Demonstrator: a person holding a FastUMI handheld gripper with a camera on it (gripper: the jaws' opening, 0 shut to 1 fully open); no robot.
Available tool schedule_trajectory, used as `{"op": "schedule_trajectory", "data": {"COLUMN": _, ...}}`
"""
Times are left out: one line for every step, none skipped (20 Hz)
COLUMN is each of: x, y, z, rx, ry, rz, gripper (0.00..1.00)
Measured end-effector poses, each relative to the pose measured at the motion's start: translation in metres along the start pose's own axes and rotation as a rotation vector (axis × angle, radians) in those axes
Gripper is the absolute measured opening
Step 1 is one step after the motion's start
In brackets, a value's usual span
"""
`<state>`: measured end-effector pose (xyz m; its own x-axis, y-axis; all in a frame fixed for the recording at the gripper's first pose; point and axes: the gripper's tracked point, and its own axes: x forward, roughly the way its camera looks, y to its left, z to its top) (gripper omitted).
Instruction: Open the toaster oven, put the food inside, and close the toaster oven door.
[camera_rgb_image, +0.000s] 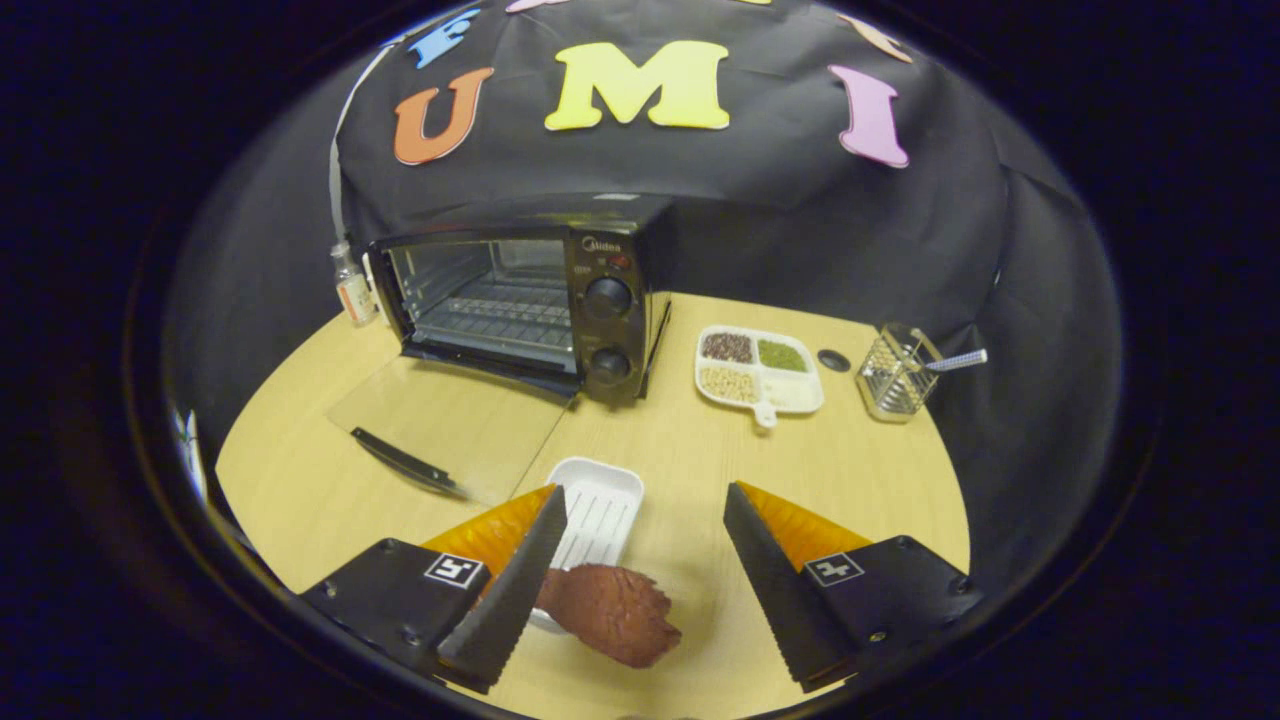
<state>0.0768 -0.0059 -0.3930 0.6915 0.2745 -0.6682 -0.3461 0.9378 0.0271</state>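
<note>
With its jaws spread wide and clamped on nothing, the gripper (645, 545) hovers over a wooden table (880, 480), a reddish-brown piece of food (612, 612) lying between the fingers, close to the left one.

Just ahead, a white tray (600, 508); at 11 o'clock beyond it, the toaster oven (520, 300) stands with its glass door (450, 425) folded flat. A divided dish of beans (760, 368) sits at 1 o'clock, a wire holder (895, 375) at 2.

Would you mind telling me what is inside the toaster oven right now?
The toaster oven stands with its door folded down. Inside, a bare wire rack shows, with no food on it. The meat lies between the open fingers of the gripper.
</note>
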Motion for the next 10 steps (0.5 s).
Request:
{"op": "schedule_trajectory", "data": {"x": 0.001, "y": 0.001, "z": -0.014, "rx": 0.022, "ry": 0.050, "rz": 0.054, "gripper": 0.99}}
{"op": "schedule_trajectory", "data": {"x": 0.001, "y": 0.001, "z": -0.029, "rx": 0.050, "ry": 0.100, "rz": 0.104, "gripper": 0.98}}
{"op": "schedule_trajectory", "data": {"x": 0.002, "y": 0.003, "z": -0.041, "rx": 0.085, "ry": 0.142, "rz": 0.149, "gripper": 0.95}}
{"op": "schedule_trajectory", "data": {"x": 0.001, "y": 0.007, "z": -0.051, "rx": 0.124, "ry": 0.181, "rz": 0.194, "gripper": 0.92}}
{"op": "schedule_trajectory", "data": {"x": -0.002, "y": 0.012, "z": -0.055, "rx": 0.170, "ry": 0.204, "rz": 0.252, "gripper": 0.81}}
{"op": "schedule_trajectory", "data": {"x": -0.004, "y": 0.018, "z": -0.057, "rx": 0.223, "ry": 0.224, "rz": 0.302, "gripper": 0.76}}
{"op": "schedule_trajectory", "data": {"x": -0.007, "y": 0.022, "z": -0.057, "rx": 0.270, "ry": 0.238, "rz": 0.346, "gripper": 0.62}}
{"op": "schedule_trajectory", "data": {"x": -0.006, "y": 0.023, "z": -0.057, "rx": 0.312, "ry": 0.245, "rz": 0.369, "gripper": 0.52}}
{"op": "schedule_trajectory", "data": {"x": -0.007, "y": 0.025, "z": -0.053, "rx": 0.341, "ry": 0.250, "rz": 0.406, "gripper": 0.43}}
{"op": "schedule_trajectory", "data": {"x": -0.011, "y": 0.026, "z": -0.052, "rx": 0.366, "ry": 0.245, "rz": 0.428, "gripper": 0.33}}
